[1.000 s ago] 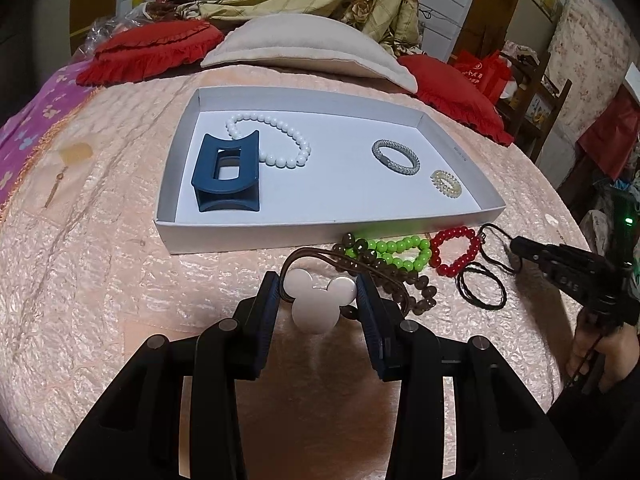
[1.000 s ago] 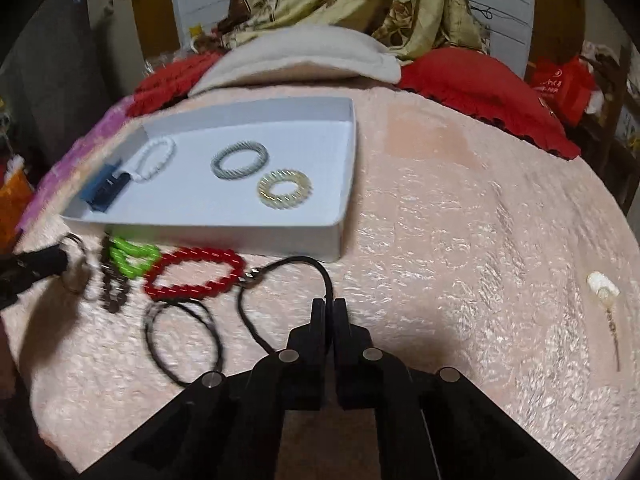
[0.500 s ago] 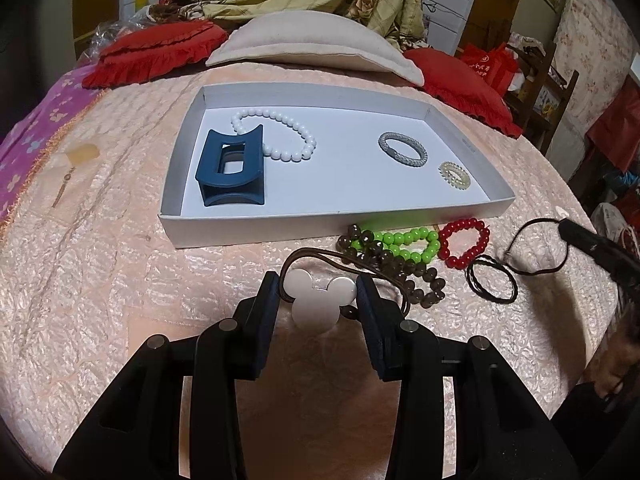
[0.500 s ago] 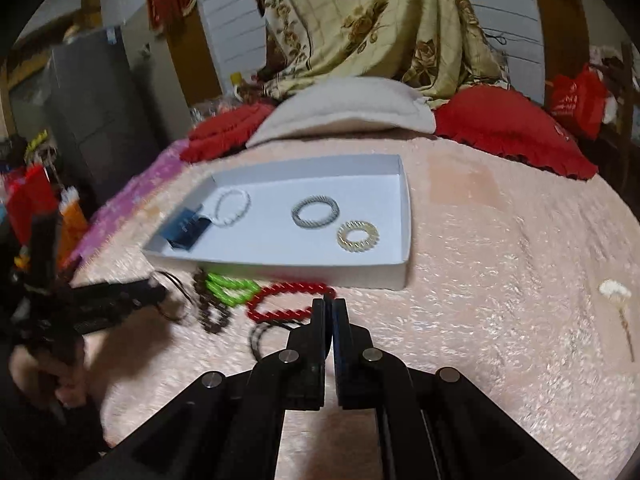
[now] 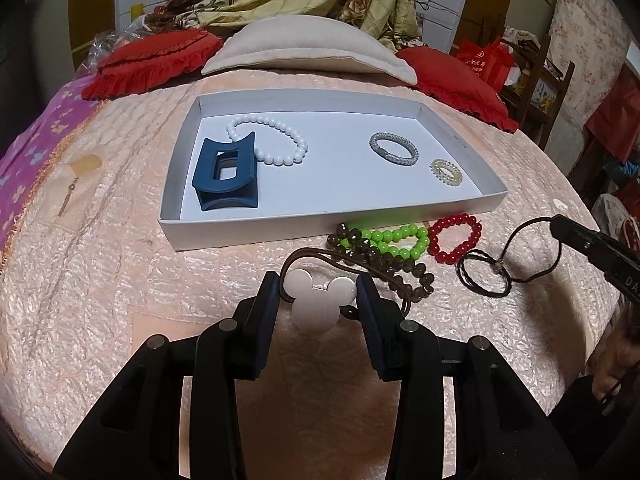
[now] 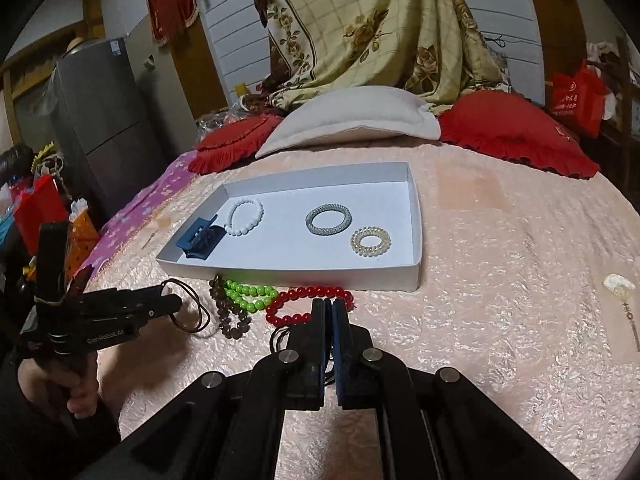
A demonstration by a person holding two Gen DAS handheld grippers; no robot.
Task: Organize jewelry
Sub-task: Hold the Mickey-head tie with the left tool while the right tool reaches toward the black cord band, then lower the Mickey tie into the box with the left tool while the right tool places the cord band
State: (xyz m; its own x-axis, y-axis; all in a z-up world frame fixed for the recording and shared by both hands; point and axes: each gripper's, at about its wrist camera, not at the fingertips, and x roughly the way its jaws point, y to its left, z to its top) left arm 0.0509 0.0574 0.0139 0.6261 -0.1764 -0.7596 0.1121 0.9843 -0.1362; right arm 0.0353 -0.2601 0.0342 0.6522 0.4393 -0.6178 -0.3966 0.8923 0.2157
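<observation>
Jewelry half sorted into white tray [image 5: 452, 206] on bed.
Left claw [image 5: 318, 292] pinches mouse-head charm [image 5: 316, 300]; right claw [image 6: 329, 312] pinches black cord [image 5: 528, 256] at tray's 5 o'clock.

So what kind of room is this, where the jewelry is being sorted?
Most likely a home bedroom: a pink quilted bedspread bears the white cardboard tray, with a beige pillow and red ruffled cushions behind.

Mouse-shaped charm [image 5: 317, 300] between left gripper [image 5: 318, 300] pads
</observation>
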